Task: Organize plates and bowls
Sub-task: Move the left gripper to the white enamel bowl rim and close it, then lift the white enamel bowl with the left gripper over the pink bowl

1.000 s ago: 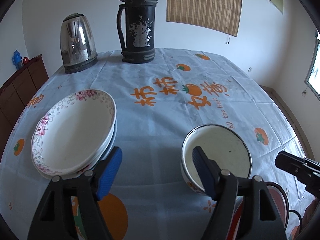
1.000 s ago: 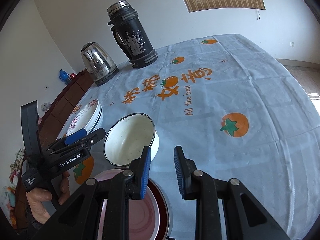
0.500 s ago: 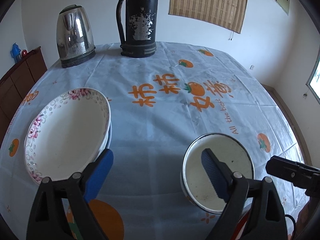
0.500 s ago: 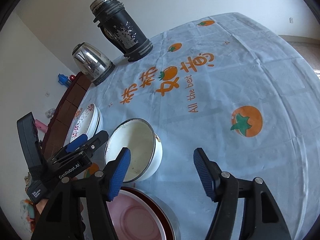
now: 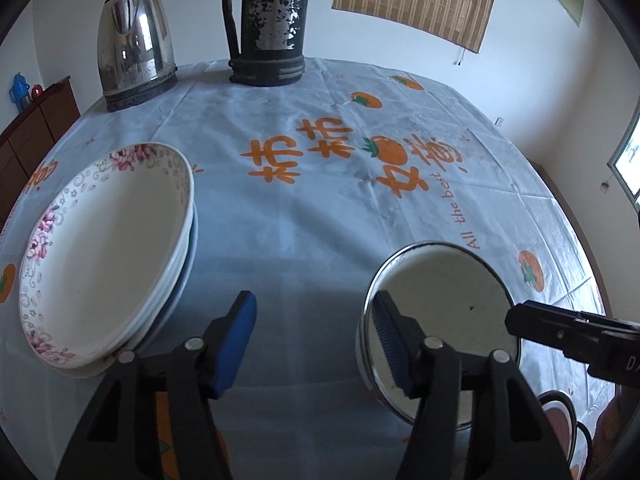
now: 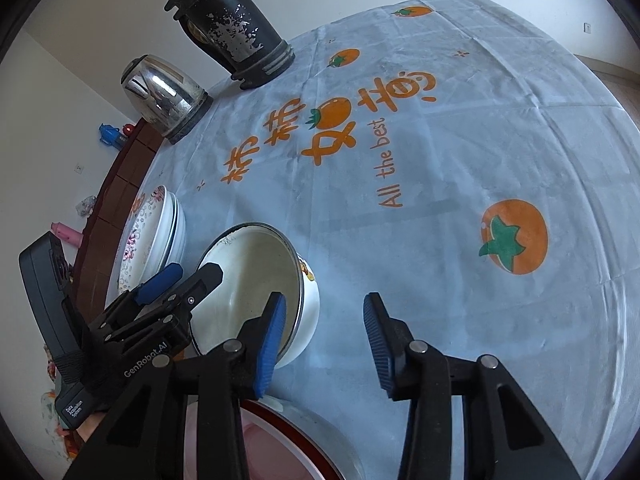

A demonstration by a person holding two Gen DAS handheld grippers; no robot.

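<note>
A stack of white floral-rimmed plates (image 5: 104, 252) lies on the table's left; it also shows in the right wrist view (image 6: 156, 236). A white enamel bowl with a metal rim (image 5: 444, 320) stands right of it, also seen in the right wrist view (image 6: 256, 276). A red-rimmed pink bowl (image 6: 280, 444) lies under my right gripper. My left gripper (image 5: 314, 340) is open and empty; its right finger reaches over the bowl's near rim. My right gripper (image 6: 324, 336) is open and empty, its left finger beside the bowl's right wall.
A steel kettle (image 5: 136, 44) and a tall black thermos (image 5: 266, 24) stand at the table's far side. The tablecloth (image 5: 320, 208) has orange prints. A dark wooden cabinet (image 5: 28, 132) stands left of the table.
Both grippers moved forward toward the enamel bowl. My right gripper went from nearly shut to open a second ago and has since narrowed a little. The left gripper has narrowed.
</note>
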